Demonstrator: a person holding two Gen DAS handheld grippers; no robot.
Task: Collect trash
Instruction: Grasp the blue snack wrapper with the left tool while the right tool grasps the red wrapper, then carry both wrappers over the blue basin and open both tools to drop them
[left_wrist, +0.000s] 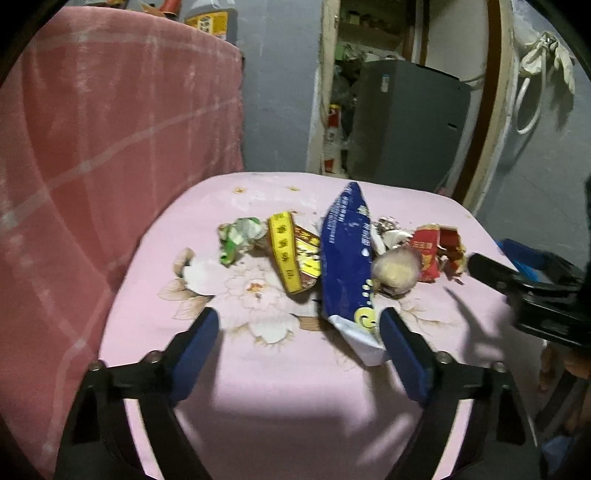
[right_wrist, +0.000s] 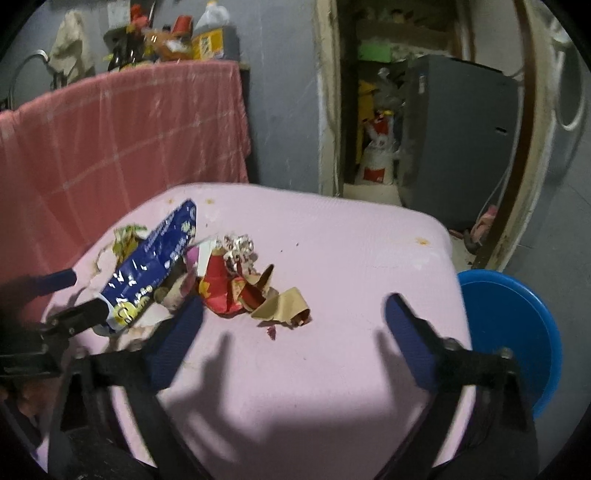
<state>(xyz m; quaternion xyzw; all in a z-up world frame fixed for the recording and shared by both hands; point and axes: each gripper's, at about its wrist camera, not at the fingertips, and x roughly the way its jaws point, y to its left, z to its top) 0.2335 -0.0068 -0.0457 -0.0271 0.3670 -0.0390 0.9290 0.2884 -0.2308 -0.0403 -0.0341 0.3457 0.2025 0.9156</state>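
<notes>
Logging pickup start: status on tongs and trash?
Both tongs open, left, right, empty. Trash pile loose on pink table. Blue wrapper nearest left. Nothing blocking.

The near half of the pink table (left_wrist: 280, 398) lies bare, giving open room up to the trash. A line of litter bars the middle: a green crumpled wrapper (left_wrist: 240, 236) at the left, a yellow packet (left_wrist: 288, 254), a long blue bag (left_wrist: 347, 258) reaching closest to the front, and a red wrapper (right_wrist: 218, 291) with a tan paper scrap (right_wrist: 284, 306). Right of that scrap the tabletop is free to its far edge. A pink draped cloth (left_wrist: 110, 147) walls off the left side, and a blue bin (right_wrist: 517, 332) stands just beside the right edge.
</notes>
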